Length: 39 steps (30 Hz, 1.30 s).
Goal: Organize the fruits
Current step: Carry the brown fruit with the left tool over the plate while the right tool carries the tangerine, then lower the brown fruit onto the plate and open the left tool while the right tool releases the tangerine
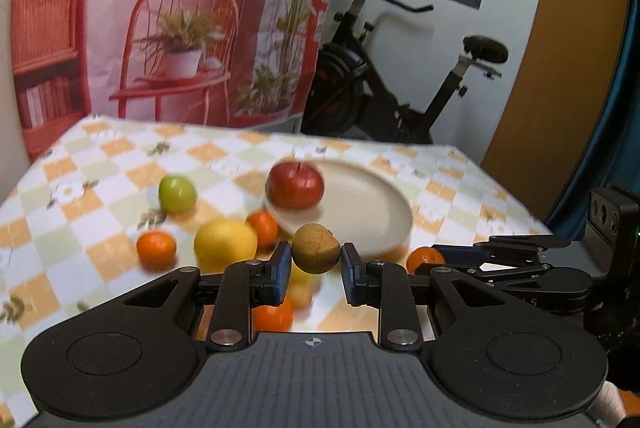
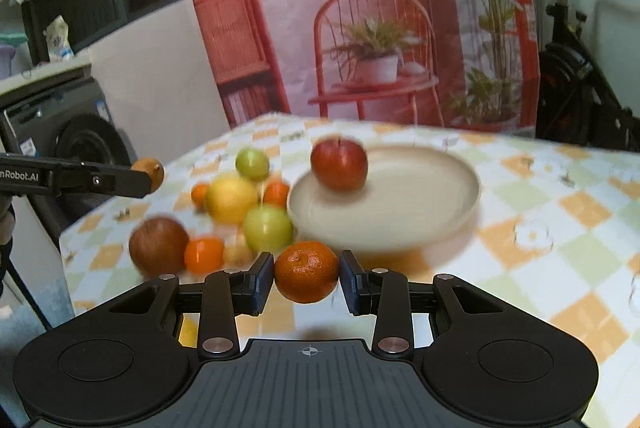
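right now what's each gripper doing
left gripper: shut on a brown kiwi-like fruit
right gripper: shut on a mandarin

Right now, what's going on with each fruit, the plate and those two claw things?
Left gripper: shut on the brown fruit, lifted.
Right gripper: shut on a tangerine, lifted.
Red apple: sitting on the plate's near edge.
Plate: otherwise bare.
Lemon: loose on the tablecloth.

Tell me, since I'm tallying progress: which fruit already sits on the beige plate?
The red apple, at the round beige plate's left edge; every other loose fruit lies on the checked tablecloth.
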Available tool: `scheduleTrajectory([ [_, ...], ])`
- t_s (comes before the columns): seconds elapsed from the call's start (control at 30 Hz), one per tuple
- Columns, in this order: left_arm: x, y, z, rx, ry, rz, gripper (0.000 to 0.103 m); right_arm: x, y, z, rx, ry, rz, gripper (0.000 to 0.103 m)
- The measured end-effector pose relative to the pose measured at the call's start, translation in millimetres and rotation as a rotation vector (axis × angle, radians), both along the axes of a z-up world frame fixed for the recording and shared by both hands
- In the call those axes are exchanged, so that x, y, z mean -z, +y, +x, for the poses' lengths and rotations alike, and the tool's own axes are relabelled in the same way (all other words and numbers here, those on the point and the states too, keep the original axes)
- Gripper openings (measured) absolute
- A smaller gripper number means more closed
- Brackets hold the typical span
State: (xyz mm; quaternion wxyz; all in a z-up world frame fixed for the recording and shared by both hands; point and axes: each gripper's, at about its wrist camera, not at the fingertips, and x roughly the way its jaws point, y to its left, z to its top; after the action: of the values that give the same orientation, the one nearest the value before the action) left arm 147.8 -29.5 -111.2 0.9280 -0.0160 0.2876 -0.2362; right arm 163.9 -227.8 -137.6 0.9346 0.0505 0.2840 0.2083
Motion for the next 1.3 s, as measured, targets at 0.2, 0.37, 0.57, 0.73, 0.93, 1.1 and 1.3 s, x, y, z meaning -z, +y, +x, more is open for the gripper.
scheduleTrajectory([
  [0.2,-18,-17,26,0.018,-0.041,0.004,0.028,-36,-11,27,-0.001,-0.076,0.004,0.033],
  [0.37,-25,-31,54,0.013,-0.058,0.020,0.028,-57,-22,66,0.029,-0.130,-0.017,0.033],
  [0.57,-8,-48,96,0.022,0.025,0.054,0.028,-55,-36,121,0.071,-0.102,-0.023,0.033],
  [0.73,21,-57,121,0.032,0.128,0.110,0.028,-25,-38,162,0.075,-0.010,-0.075,0.033],
  [0.93,39,-62,142,0.056,0.193,0.132,0.028,2,-30,200,0.051,0.094,-0.118,0.033],
  [1.1,51,-70,152,0.067,0.217,0.159,0.028,12,-22,224,0.047,0.144,-0.135,0.033],
  [1.3,57,-71,158,0.053,0.232,0.173,0.028,20,-19,239,0.058,0.195,-0.115,0.033],
])
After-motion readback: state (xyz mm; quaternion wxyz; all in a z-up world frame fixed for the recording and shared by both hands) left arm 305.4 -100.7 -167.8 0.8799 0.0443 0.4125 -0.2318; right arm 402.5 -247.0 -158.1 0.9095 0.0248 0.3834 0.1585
